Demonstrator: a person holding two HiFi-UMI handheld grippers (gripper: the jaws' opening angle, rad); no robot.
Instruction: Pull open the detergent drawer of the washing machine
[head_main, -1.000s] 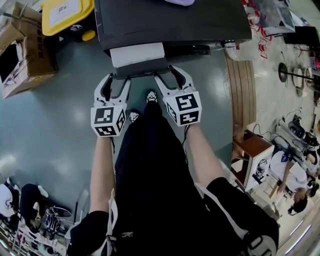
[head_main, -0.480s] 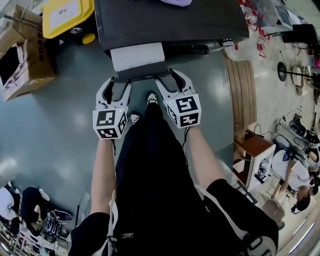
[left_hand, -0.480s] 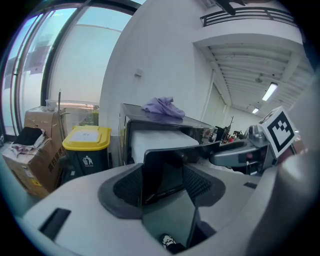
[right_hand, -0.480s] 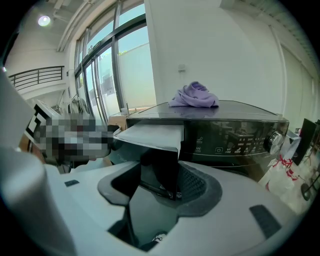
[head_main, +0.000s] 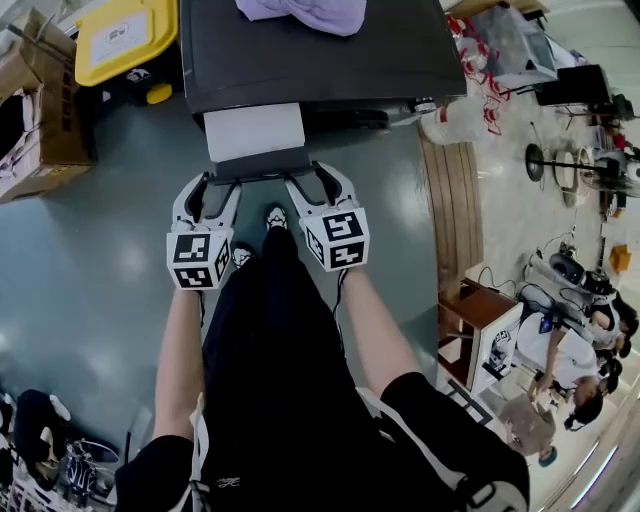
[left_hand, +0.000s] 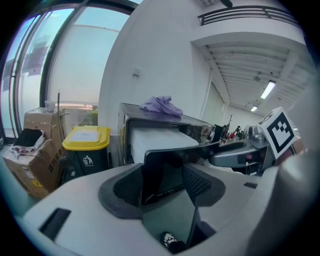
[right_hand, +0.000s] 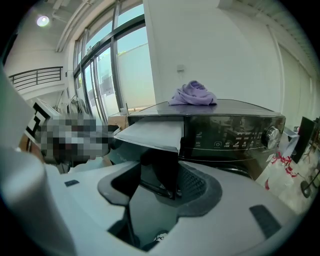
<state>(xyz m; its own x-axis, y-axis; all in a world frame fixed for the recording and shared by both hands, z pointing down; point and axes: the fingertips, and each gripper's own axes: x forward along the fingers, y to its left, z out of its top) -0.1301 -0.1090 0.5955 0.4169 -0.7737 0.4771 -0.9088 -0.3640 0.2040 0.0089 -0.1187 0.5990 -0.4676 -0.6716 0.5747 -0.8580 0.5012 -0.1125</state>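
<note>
Detergent drawer pulled out of washing machine, directly ahead of both grippers. Left gripper clamped wide on its left front corner, right gripper on the right corner. Purple cloth beyond, atop machine. Yellow-lidded bin and cardboard box out past left gripper.

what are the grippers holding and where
Both hold the drawer by its dark front panel: left gripper on the left end, right gripper on the right end.
</note>
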